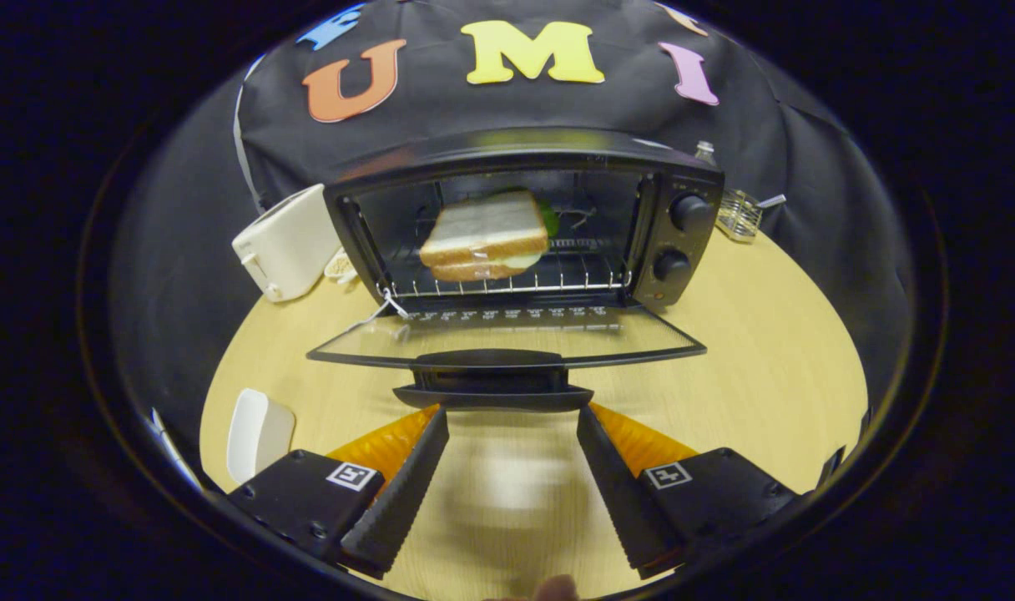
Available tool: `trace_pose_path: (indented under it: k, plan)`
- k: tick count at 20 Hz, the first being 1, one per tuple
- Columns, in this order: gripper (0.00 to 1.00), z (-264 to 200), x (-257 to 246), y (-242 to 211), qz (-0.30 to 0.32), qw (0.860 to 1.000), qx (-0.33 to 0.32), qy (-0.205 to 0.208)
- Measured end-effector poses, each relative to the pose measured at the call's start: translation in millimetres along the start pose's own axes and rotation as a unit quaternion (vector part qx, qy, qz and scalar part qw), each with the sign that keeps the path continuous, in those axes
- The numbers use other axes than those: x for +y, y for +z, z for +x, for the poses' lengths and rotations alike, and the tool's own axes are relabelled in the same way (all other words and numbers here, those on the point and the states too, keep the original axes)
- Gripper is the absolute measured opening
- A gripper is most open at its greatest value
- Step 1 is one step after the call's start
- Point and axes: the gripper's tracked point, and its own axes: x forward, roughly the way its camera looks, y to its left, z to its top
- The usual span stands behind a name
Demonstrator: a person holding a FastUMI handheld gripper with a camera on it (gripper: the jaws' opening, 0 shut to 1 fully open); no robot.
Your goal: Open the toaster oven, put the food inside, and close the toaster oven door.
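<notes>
A black toaster oven (683, 242) stands on the round wooden table (766, 367) with its glass door (507, 340) folded down flat toward me. A sandwich (484, 235) of white bread with some green filling lies on the wire rack (507, 284) inside the oven. The door's black handle (492, 391) is just ahead of my fingertips. My gripper (512, 421) is open, its fingers spread wide with nothing but bare table between them, just short of the handle.
A white pop-up toaster (286, 242) stands left of the oven. A small wire basket (737, 215) and a bottle (705, 152) sit behind the oven on the right. A white plate (257, 434) lies at the table's edge left of my fingers.
</notes>
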Motion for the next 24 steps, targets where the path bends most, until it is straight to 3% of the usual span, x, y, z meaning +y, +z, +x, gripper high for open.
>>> trace_pose_path:
  k: [7, 13, 19, 24]
  plan:
    - [1.00, -2.5, 2.3, 88.8, -0.032, 0.996, -0.083, 0.011]
    - [1.00, -43.5, 4.4, 167.8, -0.026, 0.987, -0.157, 0.029]
    - [1.00, -142.6, 12.9, 216.6, -0.029, 0.971, -0.235, 0.025]
    - [1.00, -250.2, 20.0, 203.2, -0.017, 0.962, -0.273, 0.011]
